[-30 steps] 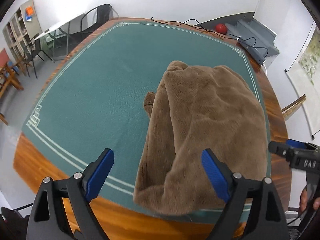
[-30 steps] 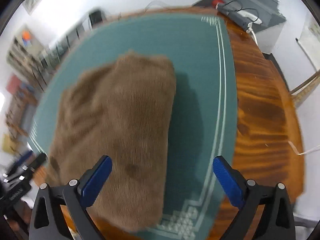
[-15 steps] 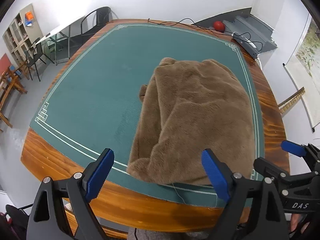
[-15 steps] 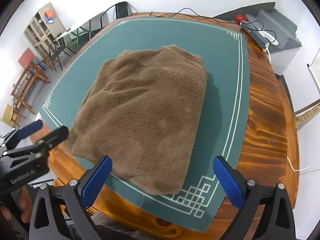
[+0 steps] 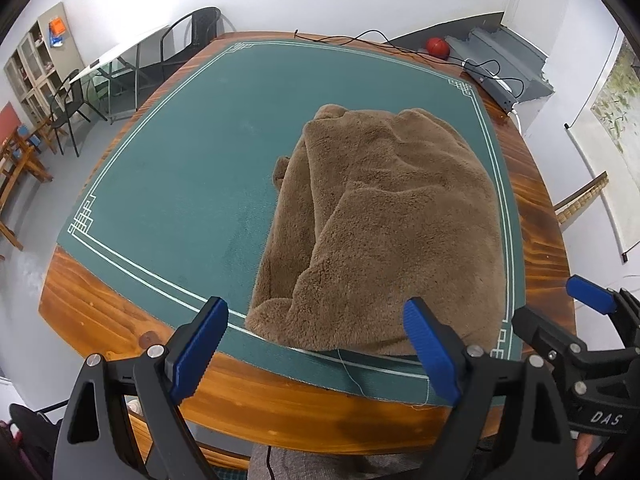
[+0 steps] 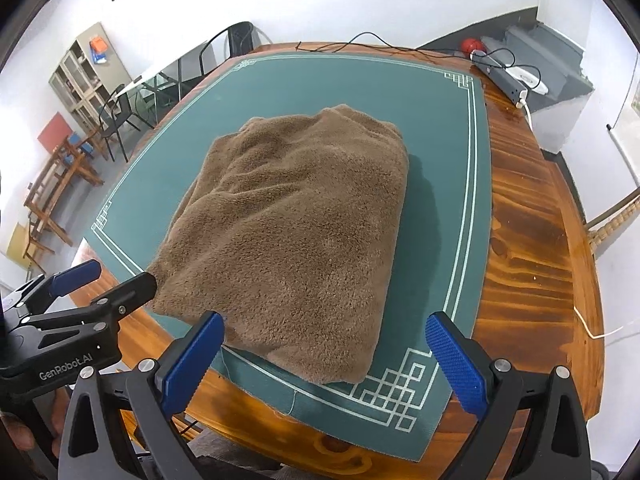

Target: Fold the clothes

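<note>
One brown fluffy garment (image 5: 384,232) is seen folded into a thick, soft pile on the green mat (image 5: 180,168) that covers the wooden counter (image 5: 120,320). It lies toward the right side of the mat, with its near edge close to the mat's white border lines. A small lump of the same brown cloth sticks out at its left side.

No box or basket is seen on the counter. A tall cabinet (image 6: 86,76) with glass doors is seen by the far wall; what is kept inside is too small to tell.

The left gripper (image 5: 316,344) is held with its blue pads wide apart, and nothing is between them. The garment lies just past its pads, a little to the right. The right gripper (image 6: 324,360) is held wide apart too, with nothing inside. The garment's near edge is seen between and beyond its pads, not touched.

The letters "DAS" are printed on the right gripper's side in the left view. "GenRobot.AI" can be read on the left gripper's side in the right view.
</note>
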`<act>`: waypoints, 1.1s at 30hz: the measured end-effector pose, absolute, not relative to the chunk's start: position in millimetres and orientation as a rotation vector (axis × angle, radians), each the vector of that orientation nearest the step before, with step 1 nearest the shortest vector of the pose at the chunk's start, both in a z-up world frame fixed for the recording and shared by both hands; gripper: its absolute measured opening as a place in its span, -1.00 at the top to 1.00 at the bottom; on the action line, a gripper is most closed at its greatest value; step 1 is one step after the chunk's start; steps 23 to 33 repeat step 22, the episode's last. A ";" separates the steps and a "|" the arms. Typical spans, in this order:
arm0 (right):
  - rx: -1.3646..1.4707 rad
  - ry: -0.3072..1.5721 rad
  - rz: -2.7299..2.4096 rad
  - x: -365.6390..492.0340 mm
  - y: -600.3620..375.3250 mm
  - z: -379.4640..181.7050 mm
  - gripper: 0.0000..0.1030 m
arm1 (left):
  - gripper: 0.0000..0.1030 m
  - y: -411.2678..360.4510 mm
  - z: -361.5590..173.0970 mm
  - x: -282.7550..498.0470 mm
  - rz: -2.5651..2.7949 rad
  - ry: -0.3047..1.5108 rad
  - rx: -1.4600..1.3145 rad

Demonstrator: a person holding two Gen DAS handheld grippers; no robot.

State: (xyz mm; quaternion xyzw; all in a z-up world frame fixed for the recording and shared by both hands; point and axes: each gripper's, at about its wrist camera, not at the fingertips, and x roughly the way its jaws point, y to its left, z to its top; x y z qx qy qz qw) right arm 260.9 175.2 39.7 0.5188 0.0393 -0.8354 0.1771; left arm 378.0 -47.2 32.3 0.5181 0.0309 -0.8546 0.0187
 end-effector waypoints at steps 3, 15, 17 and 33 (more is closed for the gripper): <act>1.456 0.111 -2.372 261.4 174.5 41.2 -0.99 | -0.78 -45.0 32.3 377.5 -2.659 0.090 1.607; 1.458 0.090 -2.368 259.7 173.4 38.7 -0.99 | -0.78 -43.8 32.3 377.9 -2.664 0.079 1.606; 1.460 0.082 -2.368 258.8 173.7 38.2 -0.99 | -0.78 -44.4 32.1 377.8 -2.664 0.081 1.605; 1.463 0.076 -2.364 256.4 172.2 37.3 -0.99 | -0.78 -44.9 30.7 376.3 -2.658 0.075 1.616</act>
